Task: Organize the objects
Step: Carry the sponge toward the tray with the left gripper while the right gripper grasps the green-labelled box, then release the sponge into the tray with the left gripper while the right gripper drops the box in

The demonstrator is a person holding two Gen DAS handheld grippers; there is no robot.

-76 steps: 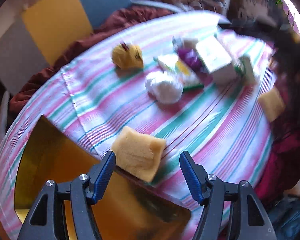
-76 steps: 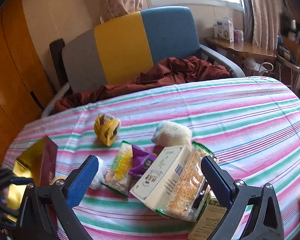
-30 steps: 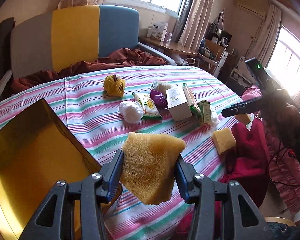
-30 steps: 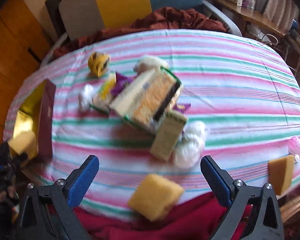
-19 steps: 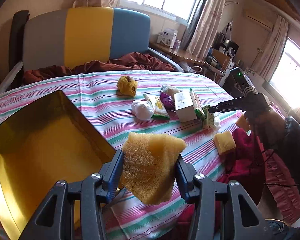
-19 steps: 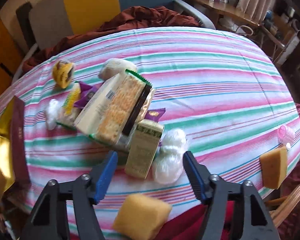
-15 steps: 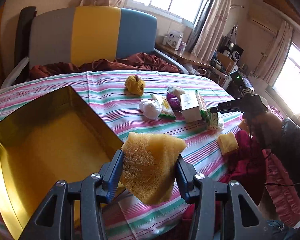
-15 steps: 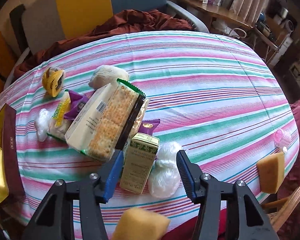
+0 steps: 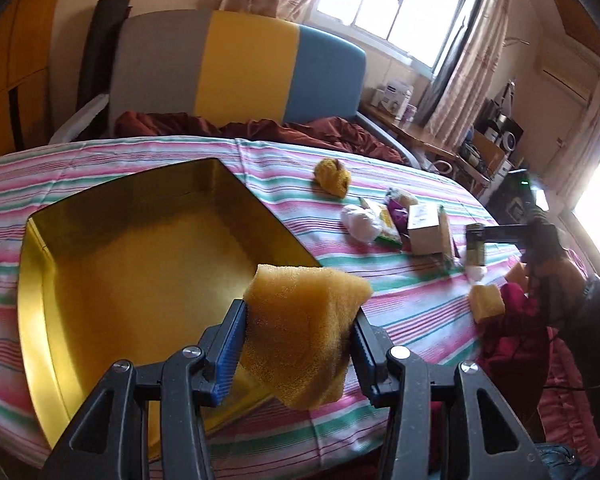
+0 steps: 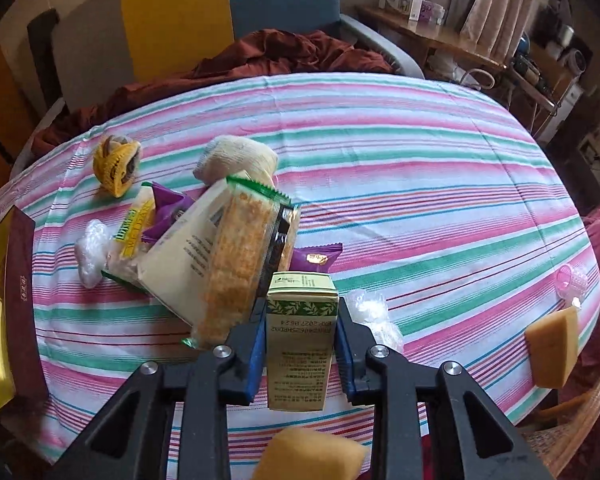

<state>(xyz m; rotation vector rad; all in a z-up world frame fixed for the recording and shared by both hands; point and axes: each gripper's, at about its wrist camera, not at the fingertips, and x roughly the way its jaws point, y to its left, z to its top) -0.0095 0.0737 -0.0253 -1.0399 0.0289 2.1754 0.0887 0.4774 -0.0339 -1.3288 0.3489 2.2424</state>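
My left gripper is shut on a yellow sponge and holds it above the near right corner of the open gold box. My right gripper is shut on a small green-and-cream carton among the pile of snacks. A cracker pack and a cream box lean just left of the carton. The right gripper and carton also show in the left wrist view.
On the striped tablecloth lie a yellow knit ball, a cream sock roll, snack packets, white plastic wads, two more sponges at the near edge and a pink cup. A sofa stands behind.
My right gripper has moved in and shut on the green carton. My left gripper has carried the sponge left, over the gold box's corner.
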